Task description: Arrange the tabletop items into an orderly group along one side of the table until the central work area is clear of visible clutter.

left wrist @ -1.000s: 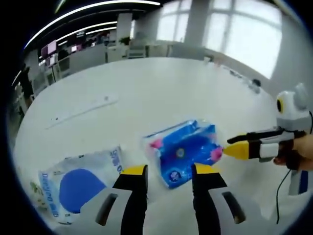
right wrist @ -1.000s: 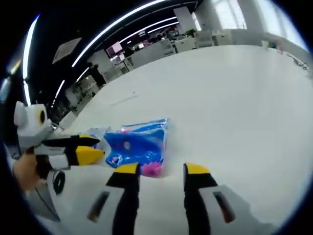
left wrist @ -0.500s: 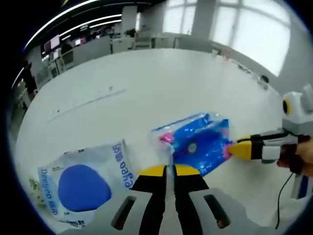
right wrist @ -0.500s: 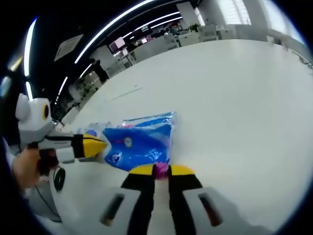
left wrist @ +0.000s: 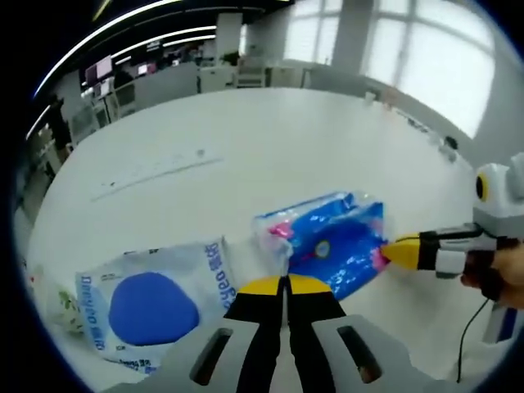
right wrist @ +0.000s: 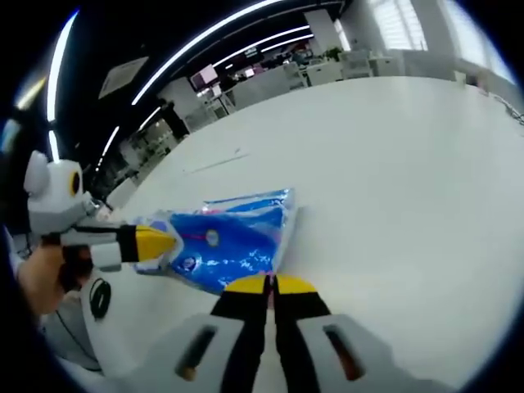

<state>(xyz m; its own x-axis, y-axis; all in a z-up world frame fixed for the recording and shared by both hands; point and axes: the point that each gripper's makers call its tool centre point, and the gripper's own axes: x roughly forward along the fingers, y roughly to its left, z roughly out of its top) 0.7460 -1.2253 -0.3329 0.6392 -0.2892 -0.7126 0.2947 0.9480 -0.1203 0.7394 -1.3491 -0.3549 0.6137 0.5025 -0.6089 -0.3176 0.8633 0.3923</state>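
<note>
So, progress-wise this looks early. Going left to right in the left gripper view: at the far left edge of the white table [left wrist: 270, 139] there's something small and pale with green on it [left wrist: 59, 304], too blurry to name. Next to it lies a white bag with a big blue oval [left wrist: 155, 303], flat on the tabletop. Then comes the blue packet with pink corners [left wrist: 332, 241], sitting near the middle, so I'd say nothing is really lined up along an edge yet and most of the tidying is left. A thin pale strip [left wrist: 155, 173] also lies further out on the table.

Poses: the left gripper [left wrist: 284, 284] has its jaws pressed together on the near corner of the blue packet, yellow tips meeting right at its edge. The right gripper [left wrist: 401, 250] comes in from the right, held in a hand [left wrist: 495, 277], its tips pinched on the packet's opposite end.

In the right gripper view, same story mirrored: the left gripper [right wrist: 164, 243] comes in from the left and clamps one end, while the right gripper [right wrist: 272, 285] is closed on the near end of the packet [right wrist: 225, 246]. Looks like a two-handed carry, with the packet stretched between them.
</note>
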